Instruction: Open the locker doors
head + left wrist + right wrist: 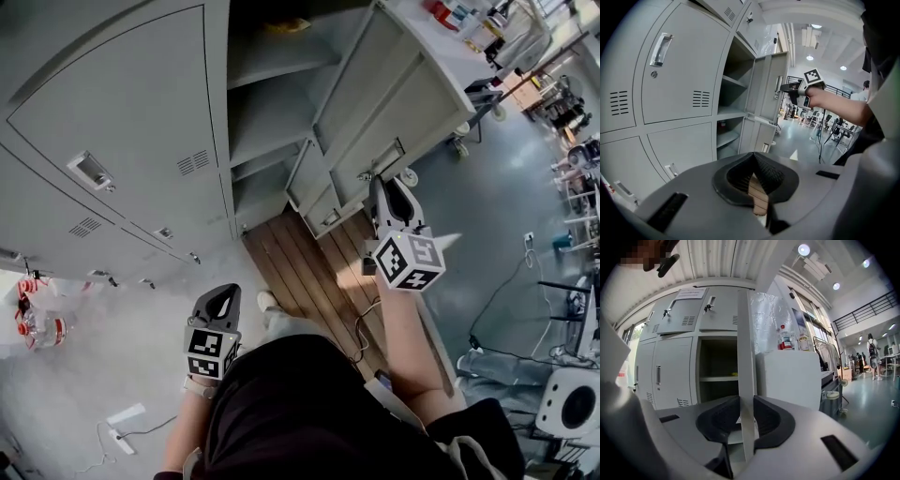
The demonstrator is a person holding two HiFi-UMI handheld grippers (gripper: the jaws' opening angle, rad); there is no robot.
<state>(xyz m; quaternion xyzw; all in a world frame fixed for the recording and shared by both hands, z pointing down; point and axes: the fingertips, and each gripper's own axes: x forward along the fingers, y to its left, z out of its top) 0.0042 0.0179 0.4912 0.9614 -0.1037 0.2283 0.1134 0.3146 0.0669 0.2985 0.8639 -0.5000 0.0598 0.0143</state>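
The right arm reaches forward, forearm bare, with the right gripper held about level. Its jaws pinch the free edge of the open upper locker door, which stands swung out to the right of the grey lockers. The left arm stays low and near the body. The left gripper tilts downward, jaws pressed together on nothing, above wooden floorboards in front of the closed doors.

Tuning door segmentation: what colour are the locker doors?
Locker doors: light grey, clearest in left gripper view.
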